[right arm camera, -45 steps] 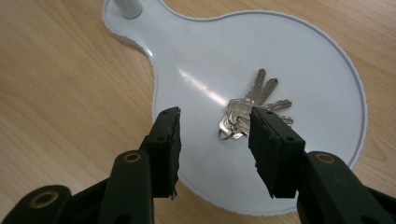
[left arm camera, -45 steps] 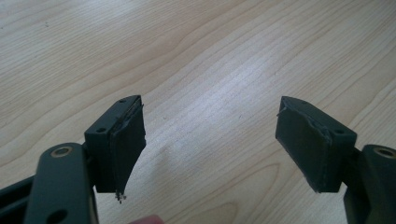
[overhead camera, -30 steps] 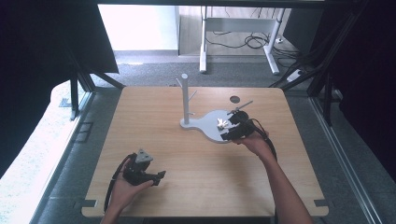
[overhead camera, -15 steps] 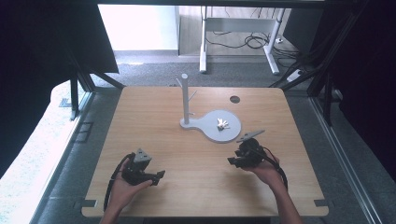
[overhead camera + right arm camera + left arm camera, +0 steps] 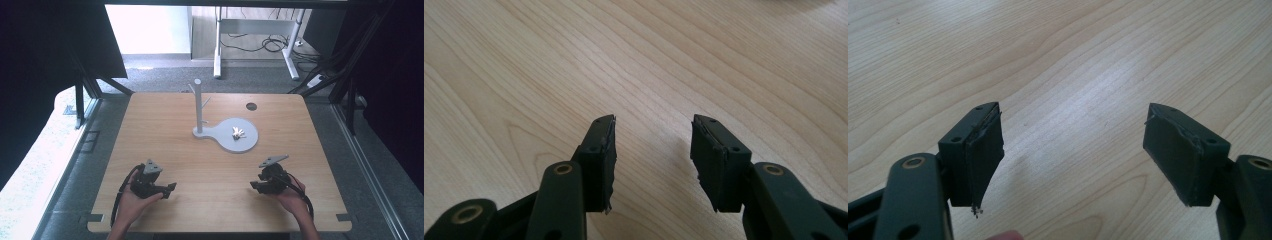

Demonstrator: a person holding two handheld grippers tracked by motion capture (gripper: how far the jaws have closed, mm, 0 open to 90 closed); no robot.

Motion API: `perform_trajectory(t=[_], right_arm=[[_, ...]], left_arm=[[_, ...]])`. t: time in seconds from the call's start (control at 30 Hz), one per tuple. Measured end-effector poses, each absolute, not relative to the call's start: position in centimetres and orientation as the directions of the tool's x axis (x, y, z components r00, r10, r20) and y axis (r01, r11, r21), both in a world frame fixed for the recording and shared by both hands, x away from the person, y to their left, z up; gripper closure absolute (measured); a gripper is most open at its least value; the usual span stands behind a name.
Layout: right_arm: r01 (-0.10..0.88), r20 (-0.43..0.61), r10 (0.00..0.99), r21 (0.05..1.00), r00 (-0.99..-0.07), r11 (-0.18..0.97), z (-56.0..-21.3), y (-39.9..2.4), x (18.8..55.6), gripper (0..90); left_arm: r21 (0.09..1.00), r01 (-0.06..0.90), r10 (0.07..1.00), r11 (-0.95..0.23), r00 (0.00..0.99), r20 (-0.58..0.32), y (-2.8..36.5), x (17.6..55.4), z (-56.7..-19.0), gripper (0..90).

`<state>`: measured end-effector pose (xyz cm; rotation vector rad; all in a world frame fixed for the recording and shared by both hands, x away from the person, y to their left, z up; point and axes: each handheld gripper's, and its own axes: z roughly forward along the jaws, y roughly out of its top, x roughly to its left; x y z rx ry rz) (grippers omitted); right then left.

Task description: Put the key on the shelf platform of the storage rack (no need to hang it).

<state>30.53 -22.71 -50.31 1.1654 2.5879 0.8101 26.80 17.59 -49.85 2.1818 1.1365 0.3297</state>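
Left hand-held gripper (image 5: 170,188) sits near the front-left of the desk (image 5: 165,130), held in the left hand (image 5: 129,200). Jaws wide apart, nothing between them; left gripper view (image 5: 1072,150) shows bare wood grain through the gap. Pad (image 5: 983,155) edges look a bit frayed.

Right hand-held gripper (image 5: 254,186) is near the front-right, in the right hand (image 5: 292,197), grey 3-cornered plate (image 5: 273,160) on top. Jaws parted, narrower gap than the left, empty; right gripper view (image 5: 653,150) has bare desk between them.

Both grippers point roughly toward each other across the front of the desk, well apart.

Grey stand (image 5: 239,141) sits mid-desk, slightly toward the back: flat round base with an upright post (image 5: 198,105) at its left end, short pegs off the post. Small pale object (image 5: 237,133) lies on the round base; too small to identify. Well clear of both grippers.

Dark round hole (image 5: 251,106) in the desk, back-right of the stand.
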Motion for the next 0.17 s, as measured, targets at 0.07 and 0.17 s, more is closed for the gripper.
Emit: perform_trajectory(t=[0.07,0.17], right_arm=[[0.634,0.051,0.739,0.556,-0.672,0.538,-50.48,-22.89,30.55,53.0],[0.630,0.059,0.739,0.572,-0.671,0.526,-50.46,-23.30,30.61,52.5]], left_arm=[[0.646,0.637,0.799,-0.420,0.597,-0.069,17.49,26.82,-49.90,24.4],[0.641,0.638,0.797,-0.427,0.600,-0.067,17.39,26.92,-50.03,24.4]])
